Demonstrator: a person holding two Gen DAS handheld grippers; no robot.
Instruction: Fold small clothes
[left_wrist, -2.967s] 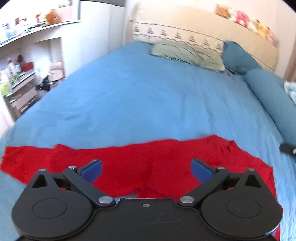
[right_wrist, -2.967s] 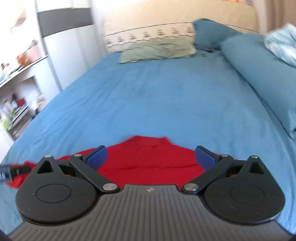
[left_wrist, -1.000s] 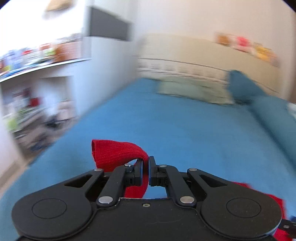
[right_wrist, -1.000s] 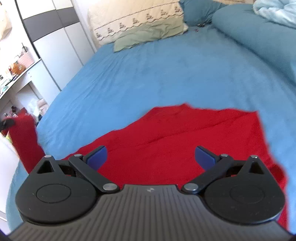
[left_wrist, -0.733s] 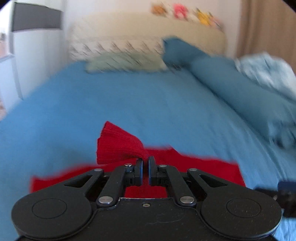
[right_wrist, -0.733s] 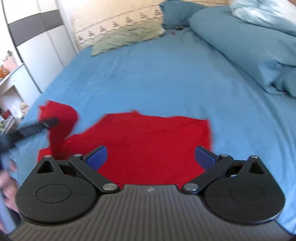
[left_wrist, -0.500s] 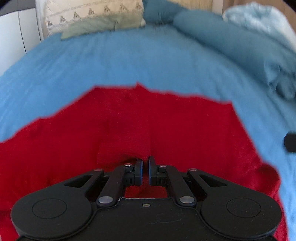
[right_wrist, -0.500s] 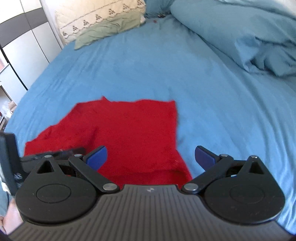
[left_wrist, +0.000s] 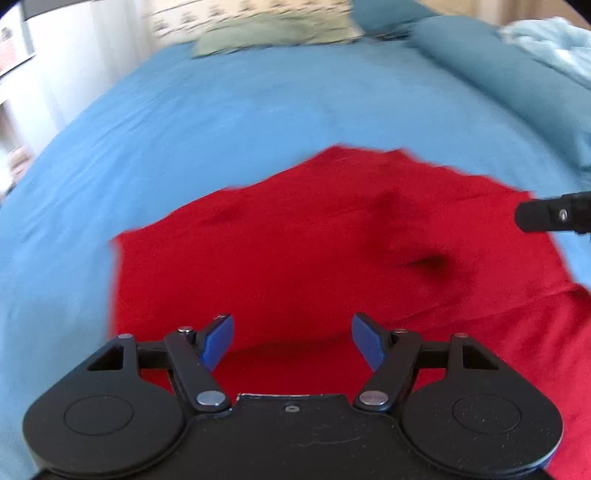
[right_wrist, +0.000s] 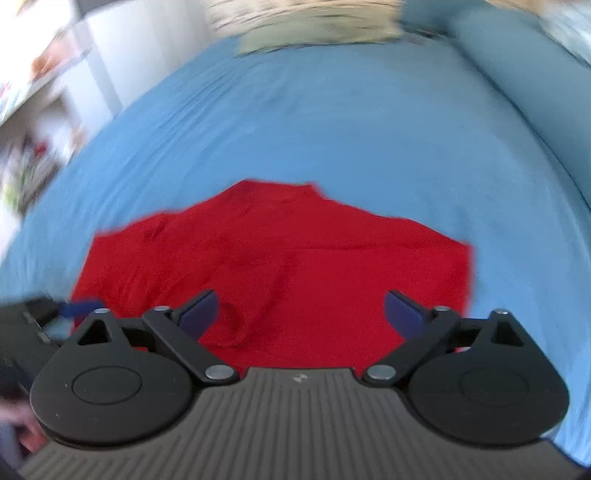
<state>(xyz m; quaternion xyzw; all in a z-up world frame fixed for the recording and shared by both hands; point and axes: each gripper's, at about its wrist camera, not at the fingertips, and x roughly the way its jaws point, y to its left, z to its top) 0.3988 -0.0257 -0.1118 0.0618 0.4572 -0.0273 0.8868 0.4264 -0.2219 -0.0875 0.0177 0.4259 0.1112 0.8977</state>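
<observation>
A red garment (left_wrist: 314, 251) lies on the blue bed, with a fold of its left side laid over the middle. It also shows in the right wrist view (right_wrist: 280, 266). My left gripper (left_wrist: 291, 339) is open and empty, low over the garment's near edge. My right gripper (right_wrist: 299, 314) is open and empty, just above the garment's near part. A black finger of the right gripper (left_wrist: 550, 217) pokes in at the right of the left wrist view. The left gripper's blue fingertip (right_wrist: 79, 308) shows at the left of the right wrist view.
The blue bedsheet (left_wrist: 229, 110) stretches ahead. A green pillow (left_wrist: 273, 33) lies at the headboard and a rolled blue duvet (left_wrist: 509, 74) runs along the right side. White cupboards and shelves (right_wrist: 44, 96) stand to the left of the bed.
My left gripper carried the red sleeve over to the right, laid it on the garment and opened. It has pulled back a little. The right gripper stayed open.
</observation>
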